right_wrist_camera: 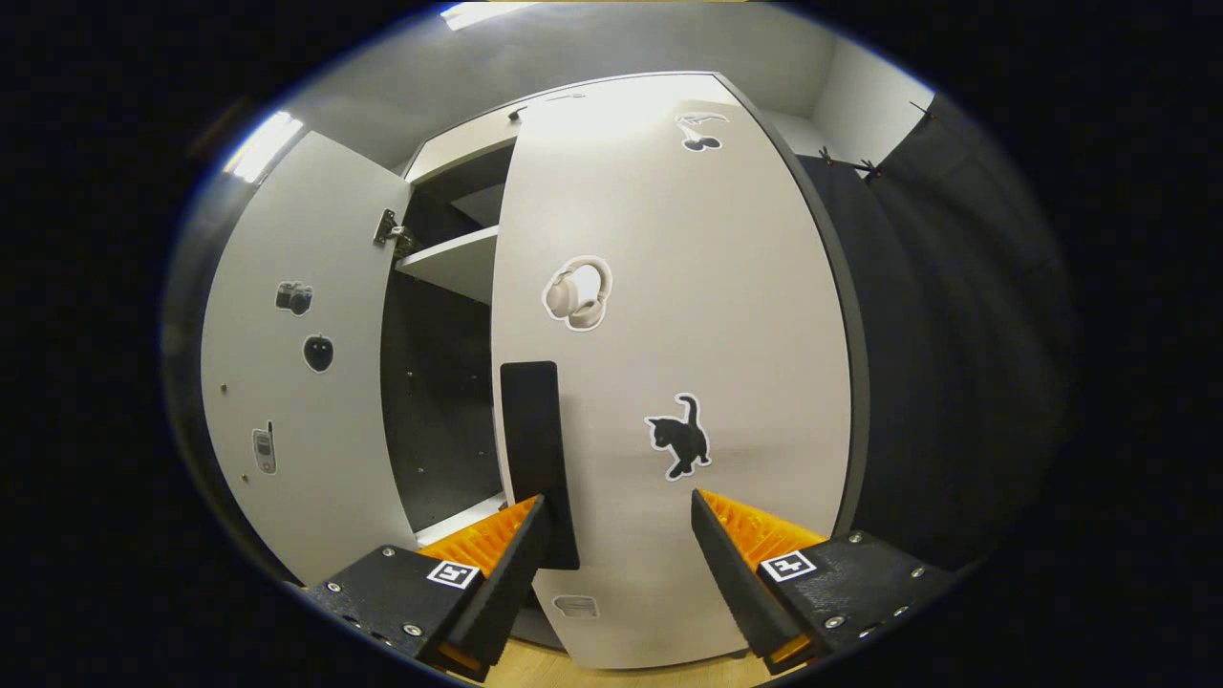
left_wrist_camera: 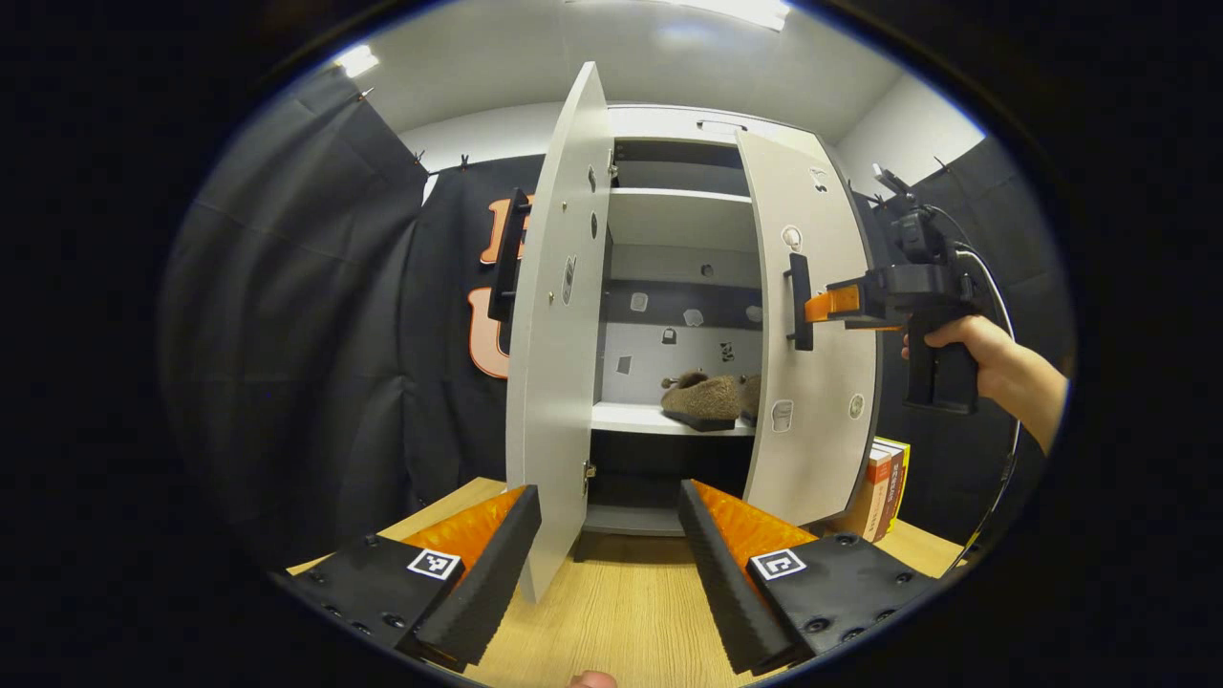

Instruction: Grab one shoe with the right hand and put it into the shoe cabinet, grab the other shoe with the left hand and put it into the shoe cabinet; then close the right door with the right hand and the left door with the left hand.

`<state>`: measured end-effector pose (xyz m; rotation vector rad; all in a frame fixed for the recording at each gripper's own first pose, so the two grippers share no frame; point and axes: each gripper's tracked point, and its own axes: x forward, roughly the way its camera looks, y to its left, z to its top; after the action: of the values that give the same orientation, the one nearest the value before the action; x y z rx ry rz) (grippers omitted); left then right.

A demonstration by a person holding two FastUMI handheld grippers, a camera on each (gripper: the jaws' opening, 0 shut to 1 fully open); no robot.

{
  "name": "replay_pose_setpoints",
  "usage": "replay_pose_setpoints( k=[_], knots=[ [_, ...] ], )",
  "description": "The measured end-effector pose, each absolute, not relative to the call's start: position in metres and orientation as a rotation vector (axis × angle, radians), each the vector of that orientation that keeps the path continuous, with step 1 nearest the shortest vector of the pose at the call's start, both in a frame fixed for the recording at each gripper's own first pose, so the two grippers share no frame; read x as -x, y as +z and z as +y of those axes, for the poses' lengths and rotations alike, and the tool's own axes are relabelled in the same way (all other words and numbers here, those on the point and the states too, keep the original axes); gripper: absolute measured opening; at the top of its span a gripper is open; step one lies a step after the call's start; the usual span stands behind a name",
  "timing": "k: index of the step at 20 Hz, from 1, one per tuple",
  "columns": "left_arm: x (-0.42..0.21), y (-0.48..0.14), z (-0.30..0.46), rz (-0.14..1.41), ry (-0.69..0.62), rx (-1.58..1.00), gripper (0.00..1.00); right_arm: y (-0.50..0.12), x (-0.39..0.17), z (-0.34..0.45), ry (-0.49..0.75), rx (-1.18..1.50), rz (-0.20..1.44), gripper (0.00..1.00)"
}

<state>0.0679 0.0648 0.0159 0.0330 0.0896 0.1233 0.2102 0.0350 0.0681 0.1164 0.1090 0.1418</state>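
Right tool [right_wrist_camera: 616, 559] is spread wide, grasping nothing, its fingers pointed at the outer face of the right door [right_wrist_camera: 669, 382], one finger just beside the black handle [right_wrist_camera: 535, 459]. Best to press flat near that handle edge and swing steadily, so the door does not bounce off the shoe cabinet [left_wrist_camera: 669, 124]. Both shoes [left_wrist_camera: 702, 397] sit on the lower shelf. Left tool [left_wrist_camera: 607, 564], also released, waits over the surface [left_wrist_camera: 611, 612] facing the left door [left_wrist_camera: 559, 334], ajar.

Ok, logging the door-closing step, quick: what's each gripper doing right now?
Left gripper: open, holding nothing, facing the shoe cabinet.
Right gripper: open, at the right door, beside its black handle, gripping nothing.
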Motion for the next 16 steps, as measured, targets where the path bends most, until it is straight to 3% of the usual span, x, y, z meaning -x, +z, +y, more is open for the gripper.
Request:
replay_pose_setpoints(
  k=[6,7,9,13,14,16],
  knots=[
    [-0.069,0.015,0.064,0.091,0.114,-0.043,0.95,0.065,-0.22,0.038,0.129,-0.105,0.113,0.91],
    [-0.069,0.015,0.065,0.093,0.113,-0.041,0.9,0.065,-0.222,0.038,0.126,-0.097,0.114,0.91],
    [-0.068,0.015,0.067,0.092,0.115,-0.039,0.95,0.064,-0.225,0.041,0.12,-0.08,0.119,0.91],
    [-0.068,0.014,0.071,0.101,0.126,-0.036,0.95,0.063,-0.231,0.044,0.112,-0.067,0.126,0.91],
    [-0.067,0.013,0.072,0.103,0.129,-0.037,0.9,0.063,-0.23,0.043,0.112,-0.069,0.128,0.91],
    [-0.067,0.014,0.072,0.104,0.131,-0.04,0.95,0.063,-0.228,0.041,0.112,-0.077,0.137,0.92]
  ],
)
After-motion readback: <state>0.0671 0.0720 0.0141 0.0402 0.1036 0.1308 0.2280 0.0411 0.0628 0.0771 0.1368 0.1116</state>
